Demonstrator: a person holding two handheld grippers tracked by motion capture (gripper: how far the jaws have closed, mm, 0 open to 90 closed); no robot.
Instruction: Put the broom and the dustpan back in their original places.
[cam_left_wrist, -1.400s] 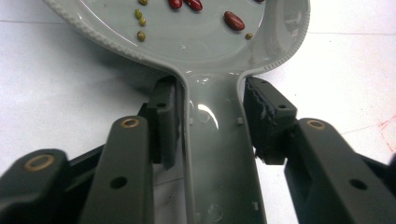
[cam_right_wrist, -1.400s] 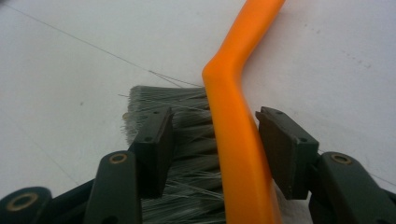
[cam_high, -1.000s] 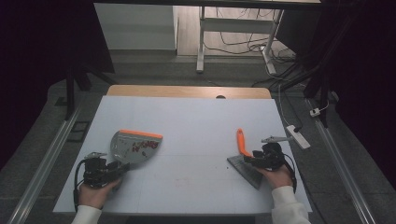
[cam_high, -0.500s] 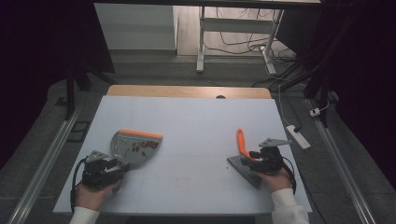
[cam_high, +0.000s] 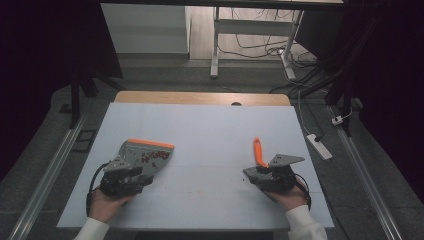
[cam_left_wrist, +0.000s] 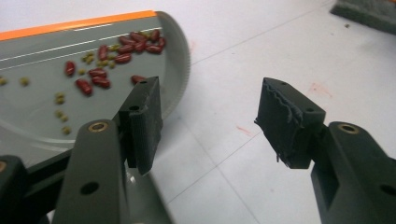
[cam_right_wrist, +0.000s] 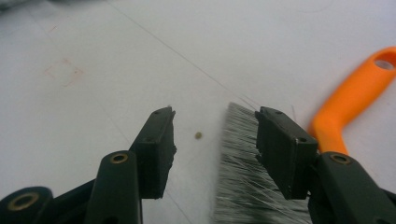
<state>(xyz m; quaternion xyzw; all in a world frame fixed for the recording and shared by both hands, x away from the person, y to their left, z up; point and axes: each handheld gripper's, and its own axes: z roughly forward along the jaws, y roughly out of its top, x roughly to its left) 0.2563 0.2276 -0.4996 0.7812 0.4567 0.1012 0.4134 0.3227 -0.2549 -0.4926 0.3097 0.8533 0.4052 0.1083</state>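
Now | left gripper open beside dustpan rim | right gripper open, closing, brush bristles between

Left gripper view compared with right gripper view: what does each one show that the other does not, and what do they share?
The left gripper view alone shows the grey dustpan with its orange edge, holding red beans and small green ones. The left gripper is open with nothing between its jaws. The right gripper view alone shows the brush, its orange handle, and one stray green bean between the open jaws of the right gripper. Both show the white table with faint red marks.
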